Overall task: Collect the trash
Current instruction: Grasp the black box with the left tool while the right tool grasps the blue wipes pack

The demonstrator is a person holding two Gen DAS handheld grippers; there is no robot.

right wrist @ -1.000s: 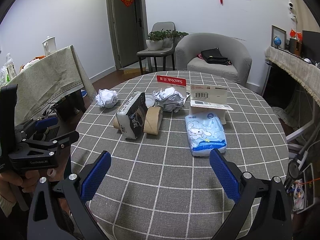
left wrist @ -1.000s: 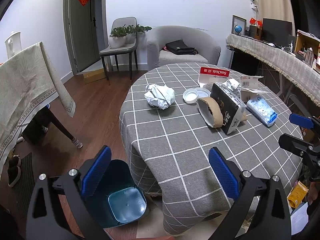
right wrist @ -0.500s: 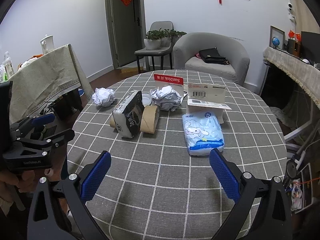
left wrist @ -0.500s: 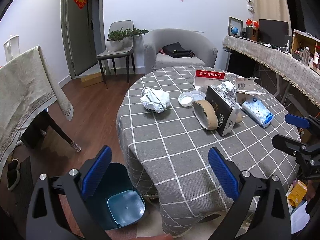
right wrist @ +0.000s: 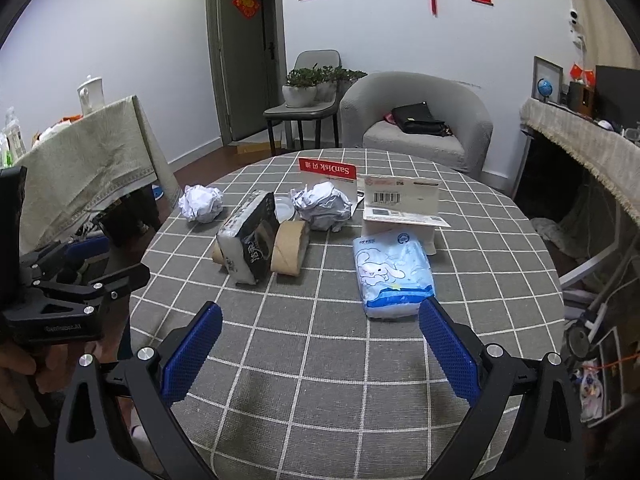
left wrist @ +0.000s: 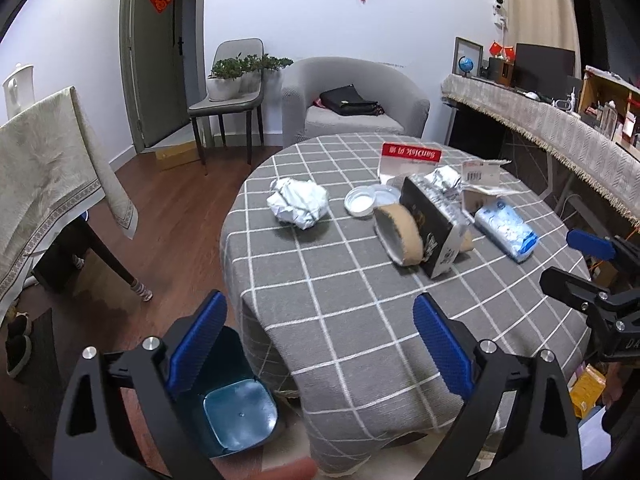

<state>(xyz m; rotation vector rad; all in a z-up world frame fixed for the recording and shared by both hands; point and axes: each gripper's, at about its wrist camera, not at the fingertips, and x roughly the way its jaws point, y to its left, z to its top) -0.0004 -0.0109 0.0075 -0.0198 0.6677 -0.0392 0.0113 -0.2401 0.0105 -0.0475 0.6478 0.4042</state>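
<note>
On the round grey checked table (left wrist: 352, 288) lie trash items: a crumpled white paper ball (left wrist: 298, 206) (right wrist: 201, 202), a second crumpled ball (right wrist: 322, 205), a black tissue pack (right wrist: 250, 236) with cardboard tubes (right wrist: 289, 248), a white lid (left wrist: 360, 202), a blue tissue pack (right wrist: 394, 274) (left wrist: 505, 229) and red-topped SanDisk card (right wrist: 328, 169). A blue bin (left wrist: 230, 396) stands on the floor below the table's left edge. My left gripper (left wrist: 318, 342) is open and empty above the bin and table edge. My right gripper (right wrist: 318, 350) is open and empty over the table's near side.
A cloth-draped table (left wrist: 44, 168) stands to the left. A grey chair with plants (left wrist: 230, 96) and a grey armchair (left wrist: 352, 104) stand behind the table. A fringed counter (left wrist: 560, 136) runs along the right. Wood floor (left wrist: 168, 216) lies between the tables.
Both grippers have pulled back a little from the table, so the items look smaller and farther. Both stay open and empty.
</note>
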